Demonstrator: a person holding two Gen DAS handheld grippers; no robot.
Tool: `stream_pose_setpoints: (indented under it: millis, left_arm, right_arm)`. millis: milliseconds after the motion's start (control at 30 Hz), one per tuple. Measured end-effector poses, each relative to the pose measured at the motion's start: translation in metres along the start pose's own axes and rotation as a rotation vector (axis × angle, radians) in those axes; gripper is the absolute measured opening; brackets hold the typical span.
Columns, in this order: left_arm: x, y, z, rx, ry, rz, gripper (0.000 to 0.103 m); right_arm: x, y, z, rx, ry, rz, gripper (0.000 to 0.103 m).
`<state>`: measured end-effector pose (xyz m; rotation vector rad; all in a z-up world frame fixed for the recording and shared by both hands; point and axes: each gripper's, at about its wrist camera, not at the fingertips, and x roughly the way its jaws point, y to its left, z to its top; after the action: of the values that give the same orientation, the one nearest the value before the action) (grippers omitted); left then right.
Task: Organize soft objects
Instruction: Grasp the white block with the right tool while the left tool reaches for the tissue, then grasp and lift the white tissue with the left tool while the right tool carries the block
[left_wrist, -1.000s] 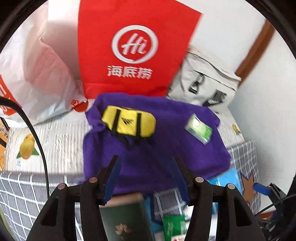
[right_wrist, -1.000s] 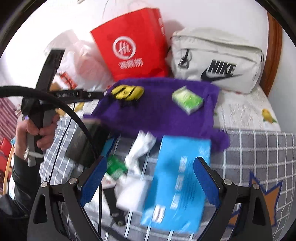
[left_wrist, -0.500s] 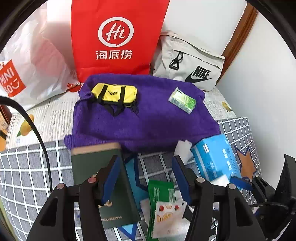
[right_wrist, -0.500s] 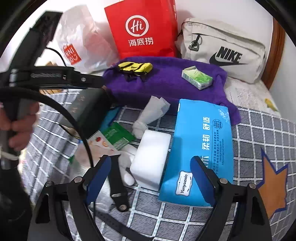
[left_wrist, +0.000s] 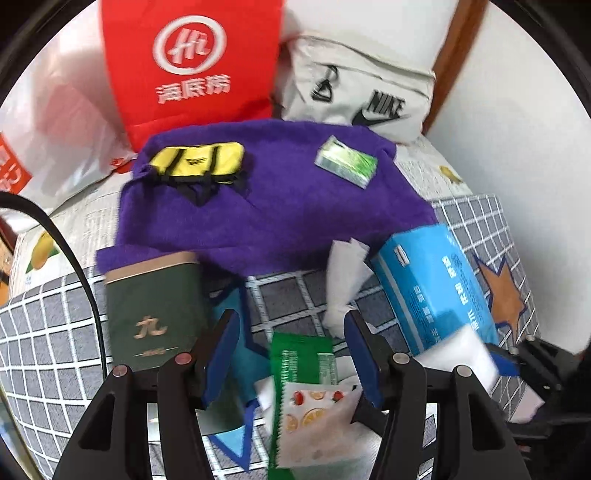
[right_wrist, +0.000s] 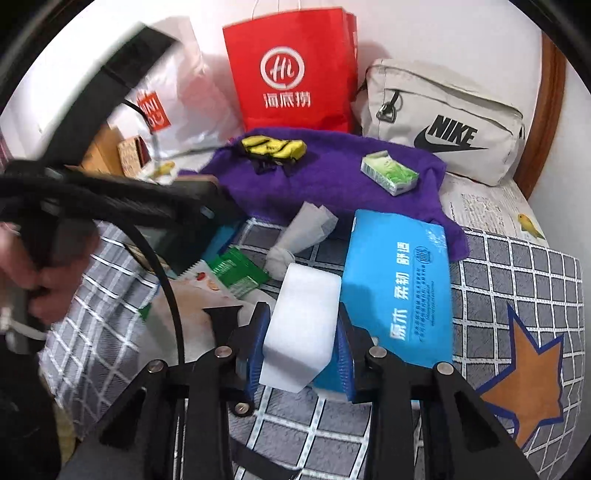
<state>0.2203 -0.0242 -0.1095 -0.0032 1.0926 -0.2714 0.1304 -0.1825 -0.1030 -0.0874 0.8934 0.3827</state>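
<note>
the right gripper (right_wrist: 301, 347), spread wide a moment ago, has just closed onto the white sponge block (right_wrist: 303, 325); the left gripper (left_wrist: 291, 354) stays half-spread, apparently empty, over the green snack packet (left_wrist: 303, 363).

Bed (right_wrist: 517, 280) covered by a grey checked blanket with an orange star. Lying directly on it: purple towel (right_wrist: 332, 177) toward the wall, blue tissue pack (right_wrist: 399, 284), white foam block (right_wrist: 303, 321) just beside the pack, crumpled white tissue (right_wrist: 303, 229), green snack packet (left_wrist: 303, 365), dark green box (left_wrist: 155, 306). Red paper bag (right_wrist: 291, 70) and beige Nike bag (right_wrist: 443, 122) at the wall.
</note>
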Motion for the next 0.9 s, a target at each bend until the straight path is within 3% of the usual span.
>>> stream_pose_setpoints:
  millis: [333, 433, 667, 733, 867, 900]
  left_arm:
    - [0.036, -0.044, 0.006, 0.127, 0.076, 0.090, 0.057]
    - [0.049, -0.053, 0.006, 0.160, 0.093, 0.124, 0.057]
    - [0.077, -0.063, 0.006, 0.182, 0.134, 0.101, 0.057]
    - [0.084, -0.063, 0.006, 0.173, 0.150, 0.099, 0.051]
    - [0.087, -0.064, 0.004, 0.183, 0.144, 0.091, 0.023]
    - [0.086, -0.064, 0.003, 0.183, 0.142, 0.087, 0.022]
  right_arm:
    - [-0.052, -0.024, -0.016, 0.049, -0.055, 0.062, 0.033]
    - [-0.064, -0.029, -0.021, 0.046, -0.073, 0.033, 0.033]
    - [-0.084, -0.047, -0.030, 0.080, -0.103, 0.024, 0.033]
    - [-0.084, -0.053, -0.032, 0.102, -0.104, 0.029, 0.033]
    - [-0.084, -0.062, -0.033, 0.130, -0.107, 0.030, 0.033]
    - [-0.084, -0.064, -0.032, 0.138, -0.108, 0.031, 0.033]
